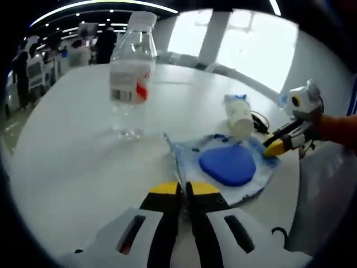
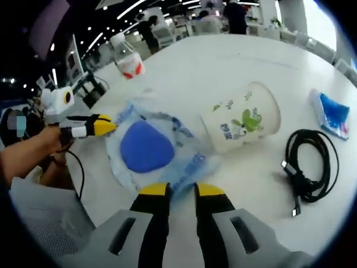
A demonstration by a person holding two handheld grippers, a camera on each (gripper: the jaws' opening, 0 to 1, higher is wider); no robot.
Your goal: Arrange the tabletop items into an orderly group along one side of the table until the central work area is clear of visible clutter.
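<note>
Two grippers point(image 1: 184, 188) point(image 2: 181, 191) pinching opposite edges of pouch point(image 1: 226, 167) at frame centre, jaws clamped on its film; likely soft, light, slippery, so gripping the rim, not the blue pad.

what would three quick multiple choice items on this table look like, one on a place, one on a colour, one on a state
1. Where is the black cable?
A. on the table beside the paper cup
B. inside the cup
C. under the water bottle

2. What colour is the pad inside the clear plastic packet?
A. red
B. blue
C. green

3. How does the paper cup lie?
A. upright
B. tipped on its side
C. crushed flat

Answers:
1 A, the cable lies coiled on the bare tabletop next to the cup.
2 B, both views show a blue pad through the plastic.
3 B, its open mouth faces sideways in the right gripper view.
</note>
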